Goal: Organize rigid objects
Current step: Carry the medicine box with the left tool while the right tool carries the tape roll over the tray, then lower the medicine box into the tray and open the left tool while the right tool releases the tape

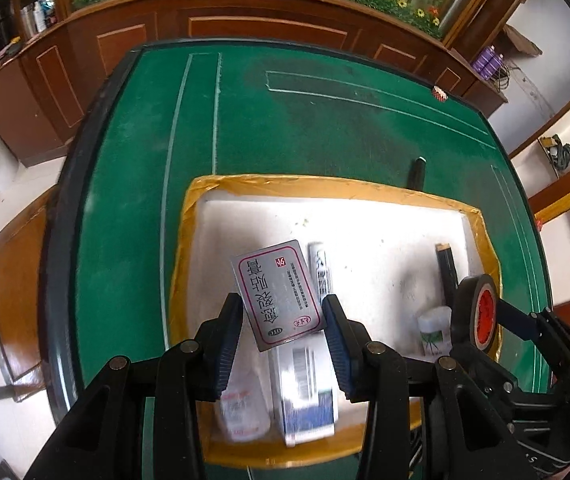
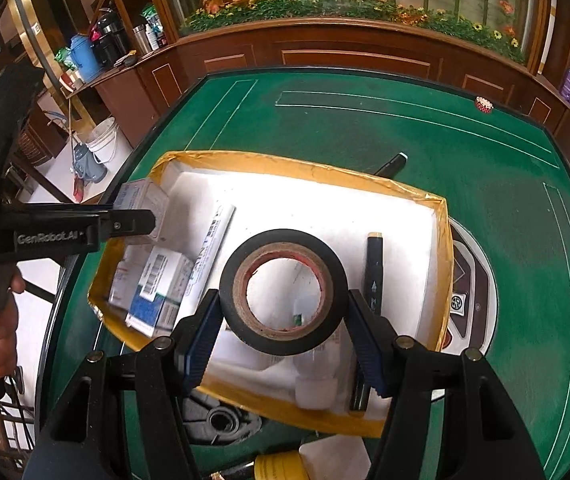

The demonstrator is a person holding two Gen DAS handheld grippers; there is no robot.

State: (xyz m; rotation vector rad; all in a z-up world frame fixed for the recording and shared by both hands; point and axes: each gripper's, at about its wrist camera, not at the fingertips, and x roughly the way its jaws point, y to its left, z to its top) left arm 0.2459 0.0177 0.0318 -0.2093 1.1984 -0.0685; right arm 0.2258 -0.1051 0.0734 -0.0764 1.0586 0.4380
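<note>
My left gripper is shut on a silver medicine box with red characters, held above the white foam tray with yellow-taped rim. My right gripper is shut on a black tape roll with a red core, held over the same tray; the roll also shows in the left wrist view. In the tray lie a blue-and-white box, a white paint marker, a black marker, a white bottle and a small plastic bottle.
The tray sits on a green felt table with chalk lines. A black pen lies on the felt behind the tray. A small red-white object sits near the far edge. Wooden cabinets stand behind. A yellow tape roll is below the tray.
</note>
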